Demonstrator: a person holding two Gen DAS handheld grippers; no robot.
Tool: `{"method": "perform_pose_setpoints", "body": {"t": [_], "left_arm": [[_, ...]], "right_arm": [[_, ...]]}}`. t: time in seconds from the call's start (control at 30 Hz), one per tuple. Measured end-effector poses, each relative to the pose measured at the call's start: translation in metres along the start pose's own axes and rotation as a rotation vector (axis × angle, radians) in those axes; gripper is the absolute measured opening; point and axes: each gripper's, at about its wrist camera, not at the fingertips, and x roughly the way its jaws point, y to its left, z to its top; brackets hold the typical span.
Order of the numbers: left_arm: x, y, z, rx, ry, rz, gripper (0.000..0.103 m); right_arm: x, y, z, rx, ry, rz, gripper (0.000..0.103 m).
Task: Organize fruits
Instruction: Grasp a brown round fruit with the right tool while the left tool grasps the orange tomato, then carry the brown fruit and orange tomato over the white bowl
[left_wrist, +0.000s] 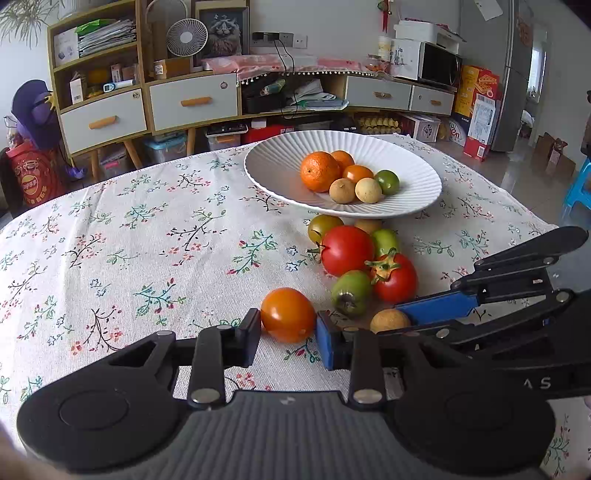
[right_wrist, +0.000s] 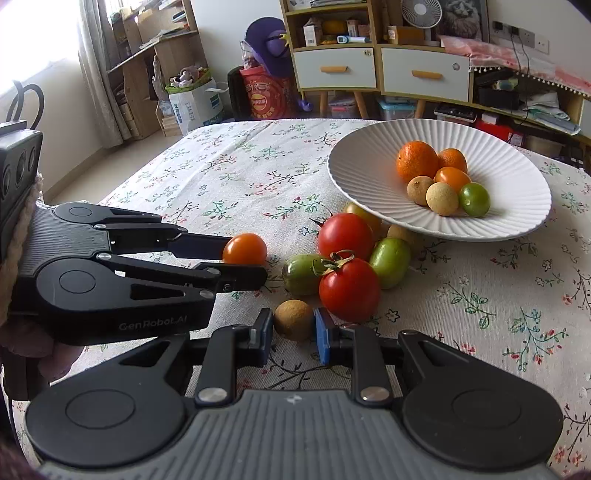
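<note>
floral tablecloth (left_wrist: 147, 229); left hand-held gripper (left_wrist: 288, 334) grasps orange tomato (left_wrist: 288, 314), right hand-held gripper (right_wrist: 293, 330) longan (right_wrist: 293, 319).

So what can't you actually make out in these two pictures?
- Left wrist view: a tan fruit mostly hidden behind the white plate rim.
- Right wrist view: a yellowish tomato behind the red tomato.
- Both views: whether the pads touch the orange tomato or brown fruit.

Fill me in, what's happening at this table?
A person with two handheld grippers is sorting fruit into the white plate. The left gripper has its pads against an orange tomato; the right gripper is closed around a small brown longan. Both fruits sit on the tablecloth. Six pieces are in the plate; red and green tomatoes wait beside it.
</note>
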Motion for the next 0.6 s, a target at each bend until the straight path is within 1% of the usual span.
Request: {"method": "perform_pose_setpoints", "body": {"t": [0.27,0.6], "left_arm": [[-0.005,0.004,0.005,-0.016,-0.005,0.013,0.031],[-0.013,0.004,0.016,-0.032,-0.025,0.011,0.031]], "right_arm": [[-0.009,-0.001,0.006,0.017,-0.023,0.014,0.022],[-0.020,-0.005,0.018,0.023,-0.070,0.024,0.022]]}}
